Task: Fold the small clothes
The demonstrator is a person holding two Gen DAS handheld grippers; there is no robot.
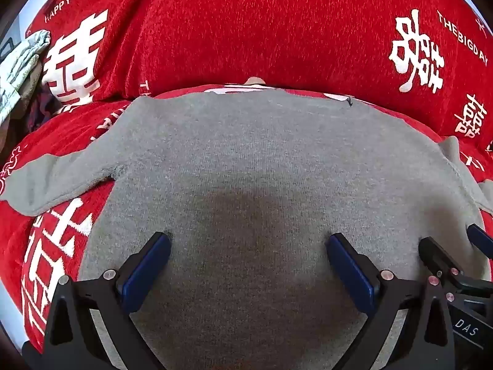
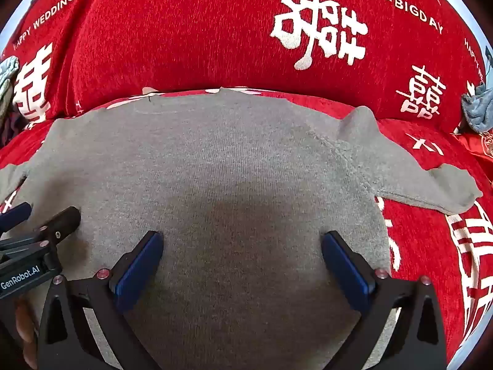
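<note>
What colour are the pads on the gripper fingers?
Blue pads on black fingers, clearest in the right wrist view.

A red chenille cover (image 1: 246,30) with white double-happiness characters spreads over a sofa seat and backrest; white lettering on it reads "HAPPY WEDDING" (image 2: 46,21) and "THE BIGDAY" (image 2: 400,3); a crumpled pale grey-green cloth (image 1: 21,64) lies at the far left edge, with something dark purple (image 1: 43,108) beneath it; a bunched blue-grey cloth (image 2: 477,108) sits at the far right edge.
</note>
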